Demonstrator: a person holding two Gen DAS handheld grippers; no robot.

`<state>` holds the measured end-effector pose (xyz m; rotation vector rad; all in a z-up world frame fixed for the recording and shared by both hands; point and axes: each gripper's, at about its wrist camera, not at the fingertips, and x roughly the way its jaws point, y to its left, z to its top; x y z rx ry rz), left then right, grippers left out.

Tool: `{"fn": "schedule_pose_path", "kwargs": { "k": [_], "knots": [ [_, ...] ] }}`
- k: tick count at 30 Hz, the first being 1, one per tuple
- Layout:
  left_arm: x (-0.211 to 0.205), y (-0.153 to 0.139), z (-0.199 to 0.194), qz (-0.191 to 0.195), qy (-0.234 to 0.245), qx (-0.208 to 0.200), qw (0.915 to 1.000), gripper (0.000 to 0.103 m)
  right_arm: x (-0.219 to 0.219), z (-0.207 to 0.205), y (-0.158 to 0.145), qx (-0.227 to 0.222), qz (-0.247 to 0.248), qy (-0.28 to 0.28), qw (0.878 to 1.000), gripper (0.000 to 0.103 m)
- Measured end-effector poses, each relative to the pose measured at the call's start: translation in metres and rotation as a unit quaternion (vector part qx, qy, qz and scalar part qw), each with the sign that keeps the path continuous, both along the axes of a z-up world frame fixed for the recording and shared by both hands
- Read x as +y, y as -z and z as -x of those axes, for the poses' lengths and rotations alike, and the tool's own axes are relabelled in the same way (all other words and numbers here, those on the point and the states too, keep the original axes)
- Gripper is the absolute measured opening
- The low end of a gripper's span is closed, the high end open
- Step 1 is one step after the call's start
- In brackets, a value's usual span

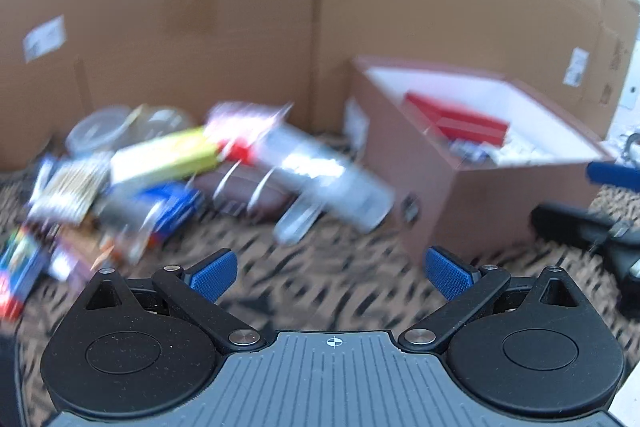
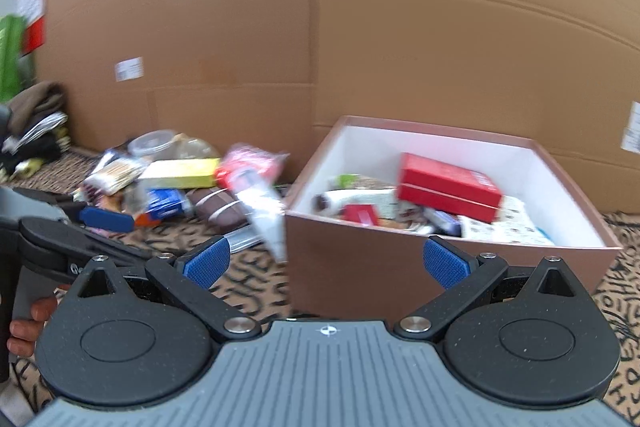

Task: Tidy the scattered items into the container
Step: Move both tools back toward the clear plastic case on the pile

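Both tools, left [image 1: 328,273] and right [image 2: 326,263], were spread wide and empty. Blurred packets [image 2: 180,183] lay heaped left of the brown box [image 2: 440,263]; labels were unreadable.

left gripper [image 1: 328,277] spread wide w/ nothing btwn its blue pads [image 1: 212,275].
blurred pile of packets [image 1: 192,171] left, brown box [image 1: 472,151] w/ red carton [image 1: 456,119] right, cardboard wall [image 1: 280,7] behind.
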<state>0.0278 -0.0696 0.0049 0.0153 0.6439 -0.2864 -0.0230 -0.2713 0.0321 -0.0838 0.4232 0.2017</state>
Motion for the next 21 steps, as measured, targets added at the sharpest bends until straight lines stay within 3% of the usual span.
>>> {"fn": "schedule_pose_path", "kwargs": {
  "k": [12, 21],
  "knots": [
    [0.083, 0.022, -0.003, 0.020, -0.068, 0.028, 0.9971, 0.103, 0.086, -0.014, 0.027, -0.030, 0.107, -0.129, 0.985, 0.100],
    [0.099, 0.030, -0.030, 0.034, -0.077, 0.041, 0.9956, 0.103, 0.112, -0.069, 0.054, 0.009, 0.126, -0.087, 0.988, 0.098]
  ]
}}
